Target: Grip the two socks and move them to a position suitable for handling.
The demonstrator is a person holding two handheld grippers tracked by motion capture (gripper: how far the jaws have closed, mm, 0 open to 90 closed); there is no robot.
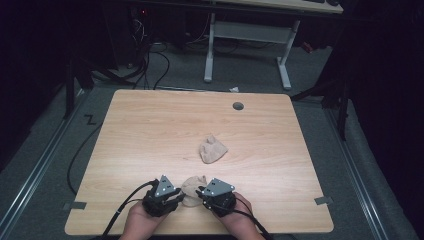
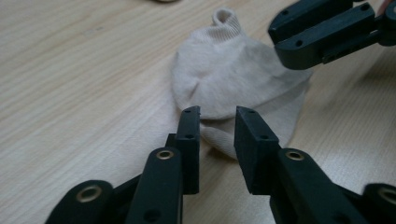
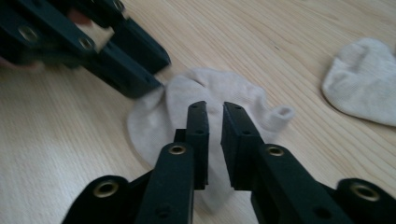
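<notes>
Two beige socks are lying on the wooden table (image 1: 150,125): the near sock (image 1: 192,190) is sitting between the left gripper (image 1: 176,198) and right gripper (image 1: 201,194) at the table's near edge, while the far sock (image 1: 212,149) is resting well apart toward the centre. Both grippers are showing narrow gaps between their jaws, clamping nothing, each hovering over an edge of the near sock.

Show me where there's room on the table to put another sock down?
The table is bare along its whole left side, across the far edge beside the round hole, and on the right past the far sock. It's crowded at the near edge, where both tongs, left and right, flank the near sock.
</notes>
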